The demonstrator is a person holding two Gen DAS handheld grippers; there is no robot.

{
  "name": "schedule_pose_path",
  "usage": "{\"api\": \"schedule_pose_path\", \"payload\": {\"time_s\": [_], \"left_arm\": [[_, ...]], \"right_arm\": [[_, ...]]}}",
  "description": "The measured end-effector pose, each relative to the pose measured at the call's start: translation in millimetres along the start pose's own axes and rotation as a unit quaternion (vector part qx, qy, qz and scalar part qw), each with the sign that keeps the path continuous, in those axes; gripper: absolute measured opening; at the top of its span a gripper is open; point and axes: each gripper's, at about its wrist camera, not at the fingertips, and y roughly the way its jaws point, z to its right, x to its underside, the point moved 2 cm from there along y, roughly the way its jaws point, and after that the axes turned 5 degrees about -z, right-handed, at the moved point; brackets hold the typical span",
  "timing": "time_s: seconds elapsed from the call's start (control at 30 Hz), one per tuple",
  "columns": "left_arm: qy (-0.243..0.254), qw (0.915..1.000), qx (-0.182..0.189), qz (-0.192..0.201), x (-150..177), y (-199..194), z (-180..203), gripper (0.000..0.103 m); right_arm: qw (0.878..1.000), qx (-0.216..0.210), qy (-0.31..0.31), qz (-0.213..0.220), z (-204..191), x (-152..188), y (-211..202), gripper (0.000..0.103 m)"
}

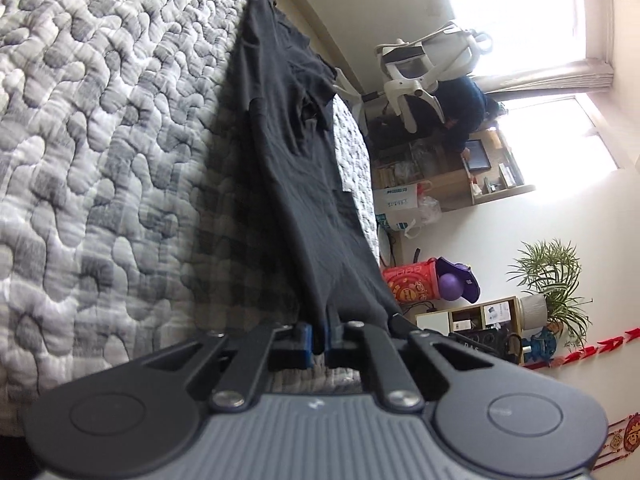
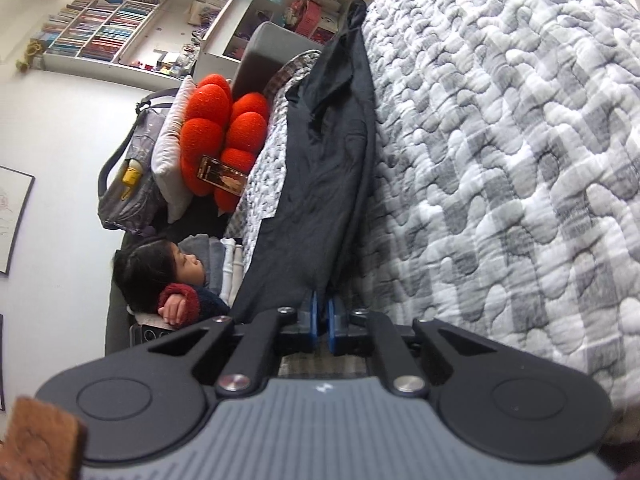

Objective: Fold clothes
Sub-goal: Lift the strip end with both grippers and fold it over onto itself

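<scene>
Left gripper [image 1: 319,340] and right gripper [image 2: 322,326], blue pads pressed nearly together, each pinched an edge of the dark grey cotton T-shirt [image 1: 296,152]. Lay stretched along the grey-and-white quilted bedspread [image 1: 100,140]. Best lifted evenly, kept taut, folded over without bunching.

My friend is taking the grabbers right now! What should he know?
Left gripper: shut on an edge of the black cotton T-shirt.
Right gripper: shut on another edge of the same shirt.
The shirt is stretched between both grippers, partly raised above the grey-and-white quilted bedspread, with its far end resting on it.
Done: both edges gripped.
Left: no fold is visible yet. Probably carry the held edge over to the far end, lay it flat, release, then finish folding.
</scene>
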Motion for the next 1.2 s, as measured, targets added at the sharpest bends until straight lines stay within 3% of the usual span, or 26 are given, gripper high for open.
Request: {"api": "schedule_pose_path", "payload": {"time_s": [0.4, 0.63, 0.87, 1.2], "left_arm": [[0.003, 0.9999, 0.01, -0.006, 44, -26, 17, 0.005], [-0.025, 0.9992, 0.032, 0.004, 29, -28, 22, 0.005], [-0.06, 0.9961, 0.056, 0.031, -25, -19, 37, 0.005], [-0.086, 0.9946, 0.024, 0.052, -101, 15, 23, 0.006]], "right_arm": [[1.0, -0.002, 0.0, 0.006, -29, 43, -22, 0.006], [0.999, -0.013, 0.019, 0.023, -37, 39, -23, 0.006], [0.995, -0.042, 0.064, 0.057, -38, -9, -11, 0.006], [0.991, -0.033, 0.107, 0.068, -24, -81, 25, 0.008]]}}
